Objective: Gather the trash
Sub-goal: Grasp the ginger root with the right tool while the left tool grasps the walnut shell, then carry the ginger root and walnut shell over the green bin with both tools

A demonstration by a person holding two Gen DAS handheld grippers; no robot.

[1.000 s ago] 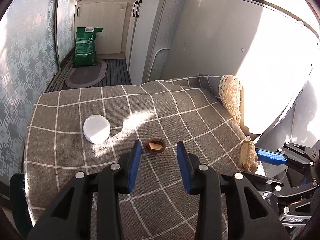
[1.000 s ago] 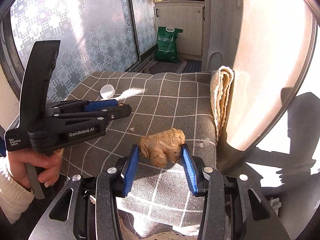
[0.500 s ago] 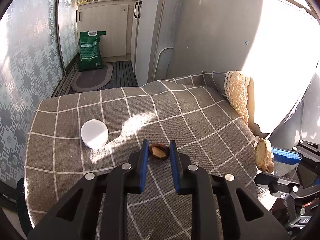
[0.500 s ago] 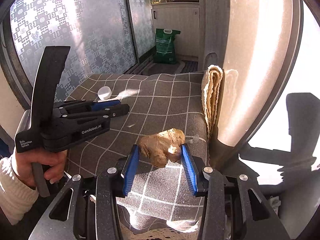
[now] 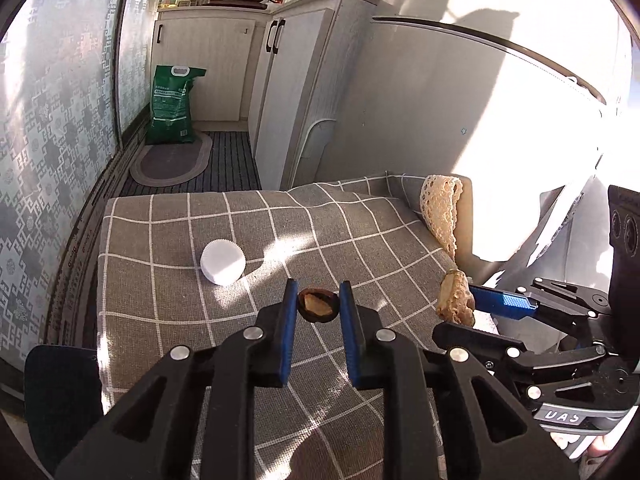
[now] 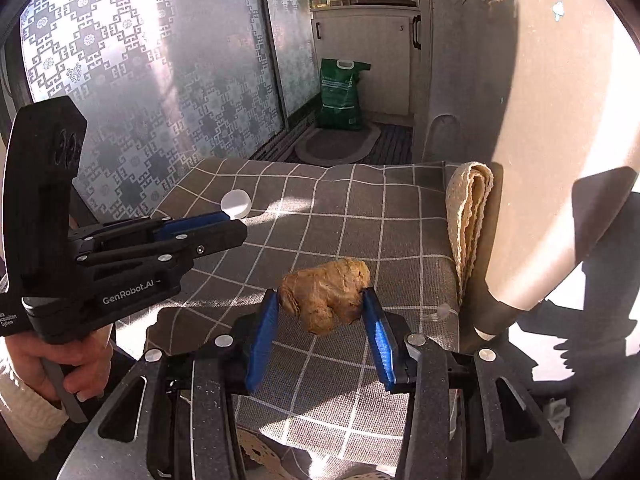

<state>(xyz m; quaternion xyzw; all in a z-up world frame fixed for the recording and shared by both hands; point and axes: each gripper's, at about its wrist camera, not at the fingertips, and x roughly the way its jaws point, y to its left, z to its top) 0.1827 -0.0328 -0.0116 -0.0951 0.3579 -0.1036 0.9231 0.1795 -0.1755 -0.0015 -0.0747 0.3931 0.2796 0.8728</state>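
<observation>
A small brown nutshell (image 5: 316,308) sits pinched between the blue pads of my left gripper (image 5: 318,294), held just above the grey checked tablecloth (image 5: 360,232). My right gripper (image 6: 320,300) is shut on a knobbly piece of ginger (image 6: 326,292), held over the cloth's near right edge. The left wrist view shows that ginger (image 5: 456,298) at the right, on the right gripper's blue finger (image 5: 502,304). In the right wrist view, my left gripper (image 6: 234,228) reaches in from the left and its fingers hide the shell. A white ribbed cap (image 5: 223,256) lies on the cloth.
A folded lace cloth (image 5: 440,208) hangs at the table's right edge against a pale curved appliance. Beyond the table are white cabinets, a green bag (image 5: 172,104) and an oval mat (image 5: 172,160) on the floor. A patterned glass wall runs along the left.
My left gripper's jaws closed from wide apart onto the nutshell and lifted it slightly off the cloth. My right gripper kept its hold on the ginger and drifted a little.
</observation>
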